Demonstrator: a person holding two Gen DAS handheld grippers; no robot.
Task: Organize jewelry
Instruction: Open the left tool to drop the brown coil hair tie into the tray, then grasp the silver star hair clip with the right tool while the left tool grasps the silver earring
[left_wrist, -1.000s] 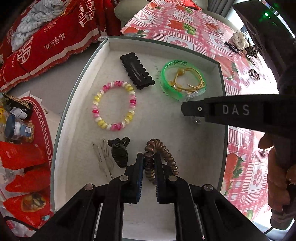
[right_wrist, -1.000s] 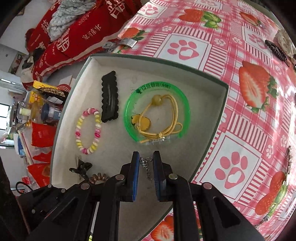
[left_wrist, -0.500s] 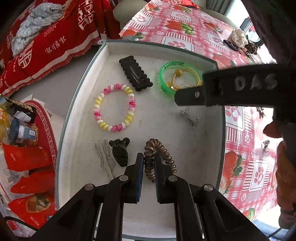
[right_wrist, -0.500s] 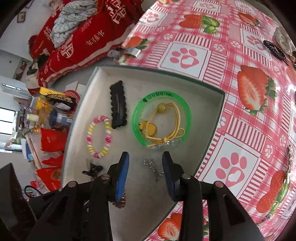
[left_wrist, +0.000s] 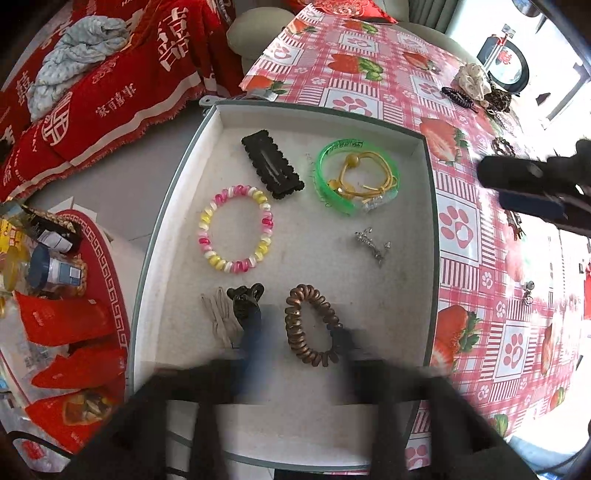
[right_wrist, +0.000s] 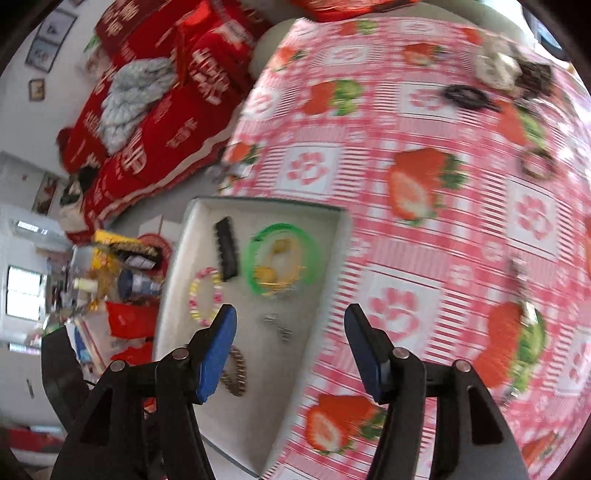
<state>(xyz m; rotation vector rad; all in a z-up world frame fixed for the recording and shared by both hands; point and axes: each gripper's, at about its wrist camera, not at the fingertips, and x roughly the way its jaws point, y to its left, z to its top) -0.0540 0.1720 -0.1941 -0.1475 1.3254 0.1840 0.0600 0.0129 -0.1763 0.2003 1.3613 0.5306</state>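
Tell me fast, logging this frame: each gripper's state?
Left gripper: open, jaws just opened off the brown coil hair tie.
Right gripper: open, empty, just opened.

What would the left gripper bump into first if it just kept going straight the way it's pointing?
Most likely the brown spiral hair tie, lying loose between the open, blurred jaws of the left gripper, or the white floor of the tray right around it. Depth is hard to judge here.

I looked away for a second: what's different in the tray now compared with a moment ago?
The left gripper opened and let go of the brown spiral hair tie, which lies in the tray. The right gripper opened, released the small silver chain and pulled away over the tablecloth. The other pieces stayed put.
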